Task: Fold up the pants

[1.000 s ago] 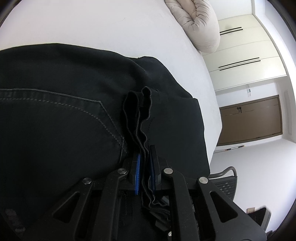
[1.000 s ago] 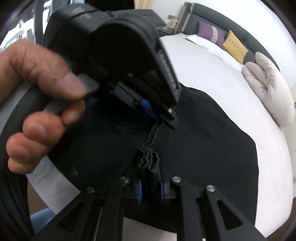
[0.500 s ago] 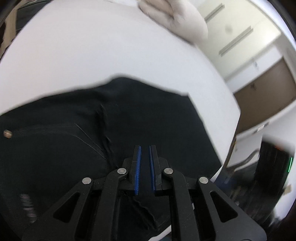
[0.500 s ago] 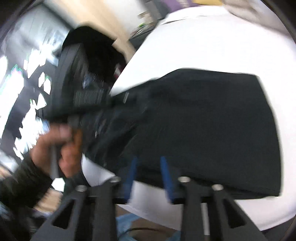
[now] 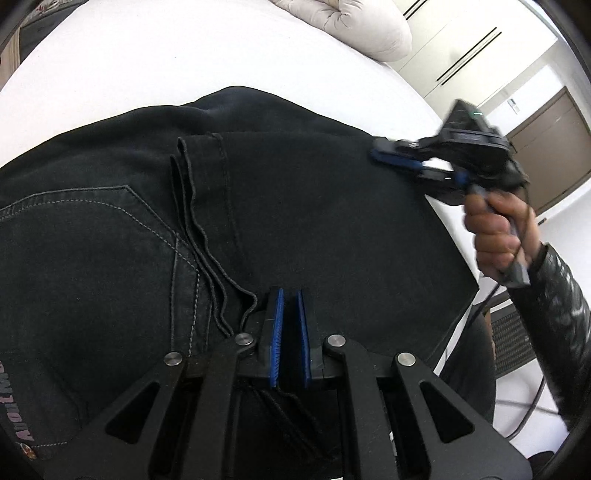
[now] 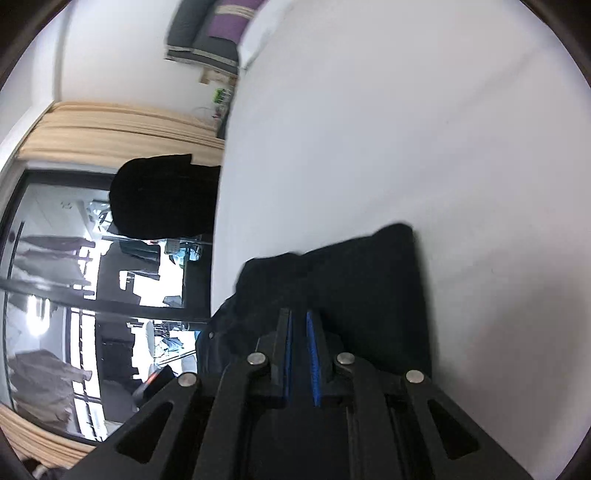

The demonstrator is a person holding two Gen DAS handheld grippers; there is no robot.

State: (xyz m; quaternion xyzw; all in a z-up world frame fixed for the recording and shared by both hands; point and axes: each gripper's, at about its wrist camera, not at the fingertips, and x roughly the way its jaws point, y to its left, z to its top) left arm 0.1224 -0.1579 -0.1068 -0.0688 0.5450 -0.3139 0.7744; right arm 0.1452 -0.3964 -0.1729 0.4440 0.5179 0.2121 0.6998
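Here the pants (image 5: 295, 206), black denim, lie folded on a white bed (image 5: 166, 62), taking up the near part of the sheet in the left wrist view. Back pocket (image 5: 92, 251) with pale stitching sits on the left; stacked hem edges (image 5: 199, 221) run near to far down the middle; the right portion is a smooth folded panel. A printed label shows at the near left edge, only partly readable.

Left hand-held gripper (image 5: 290, 325): blue pads almost together, narrow gap, no cloth between them. Clenched and empty, poised just above the pants near the hem edges.

Right hand-held gripper (image 5: 391, 157): seen from the left wrist view at the far right corner of the pants, held by a hand (image 5: 495, 232) in a dark glossy sleeve (image 5: 554, 314). In its own view (image 6: 298, 354) the pads are close together with nothing pinched; the jaws have just been closing, on nothing. The pants (image 6: 362, 295) lie under and beyond it, with white bed (image 6: 406, 129) beyond them.

Outward: a pale cushion (image 5: 354, 26) at the far end of the bed, white wardrobe doors (image 5: 461, 55) and a brown door (image 5: 546, 147) at far right. Right wrist view, blurred: beige curtain (image 6: 122, 129), window (image 6: 55, 277), purple pillow (image 6: 229, 26).
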